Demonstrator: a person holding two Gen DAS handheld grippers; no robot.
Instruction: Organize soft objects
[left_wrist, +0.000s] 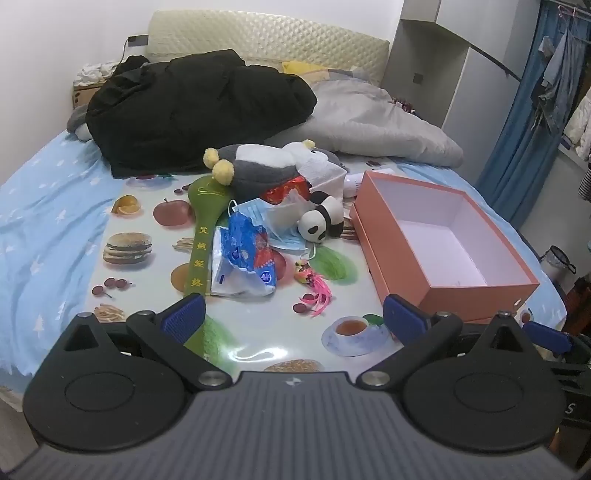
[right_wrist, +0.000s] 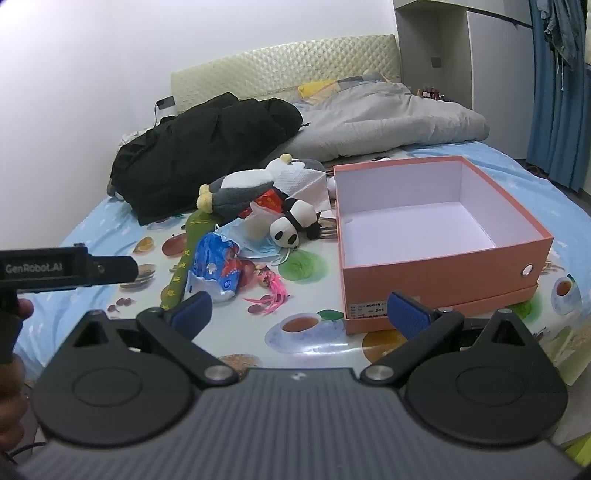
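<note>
A heap of soft things lies mid-mat: a panda plush (left_wrist: 322, 219) (right_wrist: 293, 223), a grey penguin plush (left_wrist: 255, 166) (right_wrist: 240, 190), a green padded stick (left_wrist: 203, 225) (right_wrist: 184, 254), blue face masks (left_wrist: 258, 214) (right_wrist: 255, 240), a blue tissue pack (left_wrist: 243, 262) (right_wrist: 218, 269) and a pink tasselled charm (left_wrist: 316, 286) (right_wrist: 271, 290). An open, empty orange box (left_wrist: 443, 243) (right_wrist: 436, 236) stands to their right. My left gripper (left_wrist: 293, 319) is open and empty, short of the heap. My right gripper (right_wrist: 299, 312) is open and empty, in front of the box.
Everything rests on a food-print mat (left_wrist: 147, 258) (right_wrist: 314, 343) over a blue bedsheet (left_wrist: 48, 206). A black coat (left_wrist: 192, 107) (right_wrist: 199, 147) and grey quilt (left_wrist: 373, 118) (right_wrist: 388, 118) lie behind. The left gripper's body (right_wrist: 66, 267) shows at the right view's left edge.
</note>
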